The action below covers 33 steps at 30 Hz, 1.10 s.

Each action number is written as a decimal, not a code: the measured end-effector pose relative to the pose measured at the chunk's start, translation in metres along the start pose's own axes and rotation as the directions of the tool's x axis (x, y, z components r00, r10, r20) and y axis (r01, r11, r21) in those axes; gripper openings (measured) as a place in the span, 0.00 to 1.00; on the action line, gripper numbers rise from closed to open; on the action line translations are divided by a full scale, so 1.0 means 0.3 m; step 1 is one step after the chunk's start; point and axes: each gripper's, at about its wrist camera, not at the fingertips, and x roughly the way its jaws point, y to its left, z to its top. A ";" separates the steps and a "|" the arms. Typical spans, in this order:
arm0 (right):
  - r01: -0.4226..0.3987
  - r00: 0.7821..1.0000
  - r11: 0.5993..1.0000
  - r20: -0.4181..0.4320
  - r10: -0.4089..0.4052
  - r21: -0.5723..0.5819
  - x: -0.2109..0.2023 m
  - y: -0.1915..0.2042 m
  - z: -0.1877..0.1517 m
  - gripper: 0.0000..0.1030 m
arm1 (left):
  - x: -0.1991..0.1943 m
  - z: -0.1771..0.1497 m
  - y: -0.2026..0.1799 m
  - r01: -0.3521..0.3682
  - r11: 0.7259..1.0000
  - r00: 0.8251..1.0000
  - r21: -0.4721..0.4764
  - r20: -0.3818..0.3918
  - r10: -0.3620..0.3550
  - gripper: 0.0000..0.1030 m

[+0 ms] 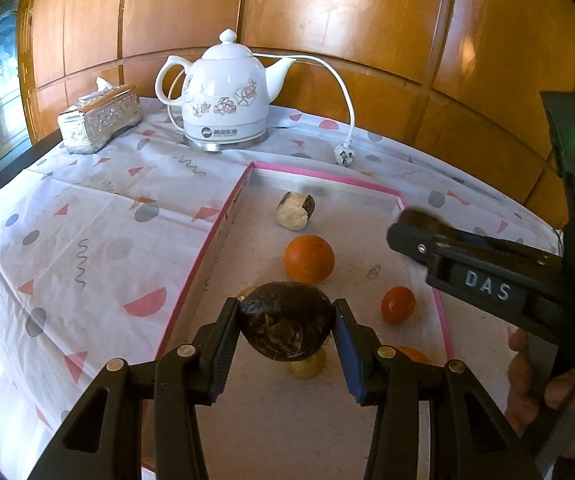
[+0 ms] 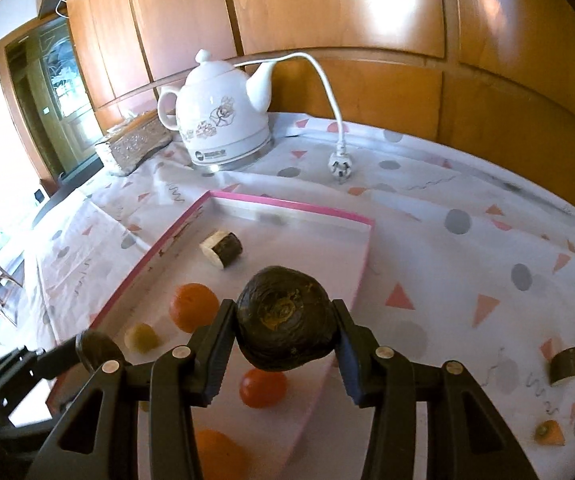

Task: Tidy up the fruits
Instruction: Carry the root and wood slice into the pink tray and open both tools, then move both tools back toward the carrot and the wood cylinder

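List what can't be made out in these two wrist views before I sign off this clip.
- Left wrist view: a yellowish fruit in the pink-edged tray is mostly hidden under the dark round fruit in the left gripper.
- Left wrist view: what the right gripper holds is blurred.
- Right wrist view: an orange fruit is cut off by the bottom edge.
- Right wrist view: a small orange piece on the tablecloth is too small to identify.

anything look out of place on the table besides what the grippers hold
Yes. A dark cut piece and a small orange piece lie on the tablecloth, right of the pink-edged tray that holds the other fruit. The kettle's plug lies loose on the cloth.
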 end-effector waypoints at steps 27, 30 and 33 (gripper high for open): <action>0.051 0.996 0.982 0.059 -0.063 0.184 -0.172 -0.197 -0.169 0.54 | -0.031 0.000 -0.066 0.013 0.999 1.000 0.033 0.011 -0.014 0.58; 0.072 0.995 0.974 0.045 -0.083 0.215 -0.189 -0.248 -0.207 0.54 | -0.034 -0.001 -0.083 0.022 0.999 1.000 0.044 0.007 -0.023 0.58; 0.099 0.993 0.963 0.037 -0.112 0.251 -0.210 -0.308 -0.245 0.54 | -0.040 -0.003 -0.105 0.030 0.998 1.000 0.063 0.008 -0.030 0.58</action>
